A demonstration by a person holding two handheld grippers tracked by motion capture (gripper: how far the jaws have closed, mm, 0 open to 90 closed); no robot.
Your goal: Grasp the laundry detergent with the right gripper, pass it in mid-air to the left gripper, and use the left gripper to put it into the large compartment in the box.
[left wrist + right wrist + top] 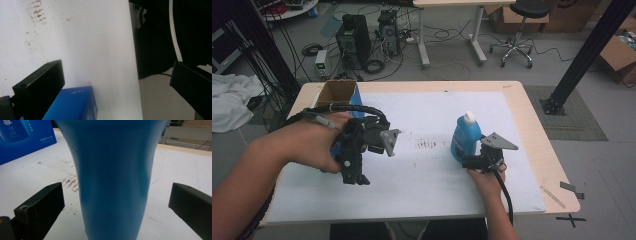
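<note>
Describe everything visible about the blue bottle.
The blue bottle stands upright on the white table cover, right of centre. It looks like glossy plastic, with a white cap on top, and its body narrows toward the base in the right gripper view. The right gripper sits at its lower part with jaws open on either side, not touching it. Any label is out of sight.

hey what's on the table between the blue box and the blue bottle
Nothing stands between the box and the bottle: in the high view only the white mat with a patch of dark smudges, plus the left gripper held above it.
</note>
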